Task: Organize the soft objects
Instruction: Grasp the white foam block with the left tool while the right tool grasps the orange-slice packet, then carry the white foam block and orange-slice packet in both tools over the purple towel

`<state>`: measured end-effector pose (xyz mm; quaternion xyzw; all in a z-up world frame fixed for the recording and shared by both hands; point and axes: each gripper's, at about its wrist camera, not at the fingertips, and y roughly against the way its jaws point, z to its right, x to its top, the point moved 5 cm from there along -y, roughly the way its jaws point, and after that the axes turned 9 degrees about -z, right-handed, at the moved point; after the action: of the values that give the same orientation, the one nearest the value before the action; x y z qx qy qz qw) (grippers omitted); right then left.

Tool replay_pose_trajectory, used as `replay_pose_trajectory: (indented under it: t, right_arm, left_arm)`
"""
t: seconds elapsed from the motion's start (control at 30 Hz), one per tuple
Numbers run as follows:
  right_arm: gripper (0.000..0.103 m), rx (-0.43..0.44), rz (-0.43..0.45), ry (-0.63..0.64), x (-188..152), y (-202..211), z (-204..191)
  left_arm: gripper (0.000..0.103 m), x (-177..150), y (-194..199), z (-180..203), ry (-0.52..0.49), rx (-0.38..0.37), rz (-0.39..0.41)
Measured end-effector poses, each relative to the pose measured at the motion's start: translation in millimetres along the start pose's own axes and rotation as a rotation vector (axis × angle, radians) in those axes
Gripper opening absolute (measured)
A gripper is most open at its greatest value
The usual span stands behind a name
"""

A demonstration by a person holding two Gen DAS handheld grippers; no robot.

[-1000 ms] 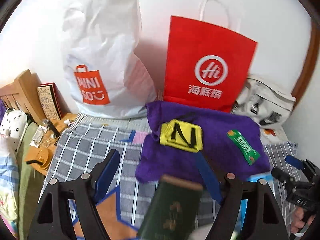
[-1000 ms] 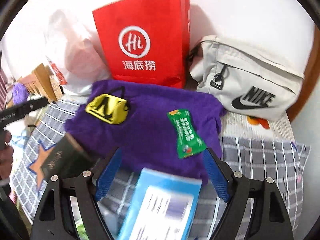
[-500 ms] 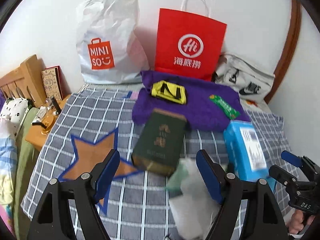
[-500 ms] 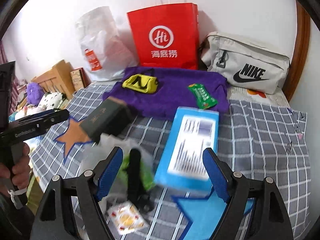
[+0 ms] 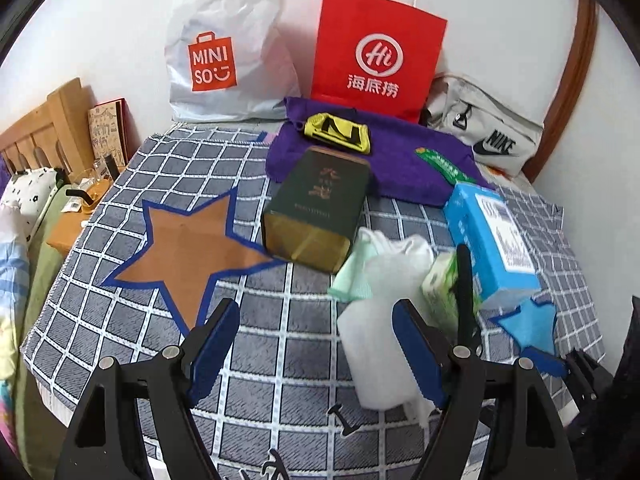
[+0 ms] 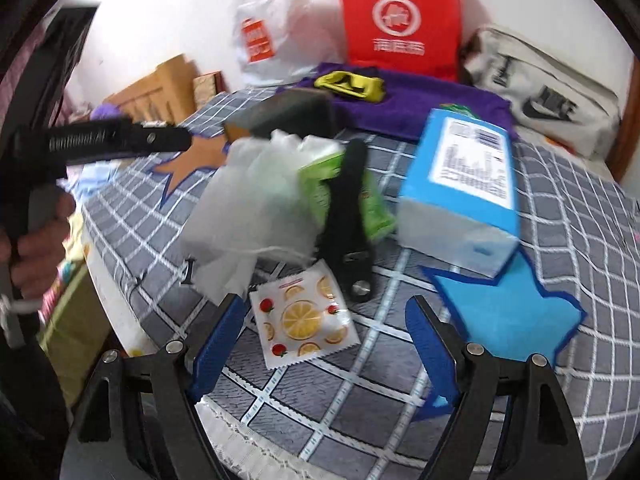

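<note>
A purple towel (image 5: 404, 160) lies at the back of the checked bedspread with a yellow pouch (image 5: 338, 134) and a green packet (image 5: 442, 164) on it. A white soft bag (image 5: 380, 320) lies near the front, beside a green pack (image 5: 440, 292) and a black strap (image 6: 348, 208). A fruit-print sachet (image 6: 302, 316) lies just ahead of my right gripper (image 6: 320, 344), which is open and empty. My left gripper (image 5: 316, 344) is open and empty, its right finger over the white bag.
A dark green tin (image 5: 320, 204) and a blue box (image 5: 492, 240) lie mid-bed. A Miniso bag (image 5: 224, 48), red paper bag (image 5: 376, 48) and Nike bag (image 5: 488, 136) stand against the wall. A wooden bedside table (image 5: 76, 216) is at left.
Both grippers have pulled back from the purple towel toward the front of the bed. The white bag, strap and sachet have come into view.
</note>
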<state>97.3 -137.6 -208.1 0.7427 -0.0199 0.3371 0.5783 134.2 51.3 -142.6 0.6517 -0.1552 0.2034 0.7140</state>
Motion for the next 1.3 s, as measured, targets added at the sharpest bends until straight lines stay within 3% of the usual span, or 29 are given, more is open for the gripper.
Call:
replay_pose_trajectory:
  t: [0.27,0.4,0.5,0.7,0.93,1.0,1.07,1.17,1.3]
  right_arm:
    - [0.082,-0.035,-0.062,0.056,-6.9,-34.4,-15.1]
    - [0.079,-0.065,-0.041,0.059,-10.6,-40.6,-18.1]
    - [0.061,-0.069,-0.017,0.049,-11.8,-38.1,-16.9]
    - [0.039,-0.066,-0.011,0.050,-16.9,-31.6,-11.1]
    - [0.028,-0.053,0.001,0.025,-26.5,-19.0,1.5]
    - [0.028,-0.058,0.008,0.014,-27.9,-14.1,7.7]
    - [0.028,-0.066,0.016,-0.001,-28.1,-9.6,14.7]
    - [0.020,-0.055,0.024,-0.029,-27.6,-5.2,25.1]
    - [0.016,-0.050,0.026,-0.060,-29.1,-4.0,34.9]
  left_arm:
    - [0.077,-12.2,-5.8,-11.1,0.016,-0.026,-0.013]
    - [0.077,-21.7,-3.4,0.5,-0.049,-0.089,-0.026]
    - [0.077,-30.9,-6.4,12.2,-0.104,-0.079,-0.046]
    - [0.077,-41.6,-22.3,27.7,-0.135,-0.082,-0.087]
    - [0.077,-46.5,-33.9,36.5,-0.183,-0.054,-0.087]
    - [0.068,-48.7,-35.2,35.9,-0.192,-0.056,-0.092]
    - [0.048,-49.7,-36.4,35.2,-0.194,-0.078,-0.106]
    - [0.036,-50.5,-33.9,36.0,-0.196,-0.126,-0.106]
    - [0.035,-47.5,-25.4,31.0,-0.194,-0.096,-0.068]
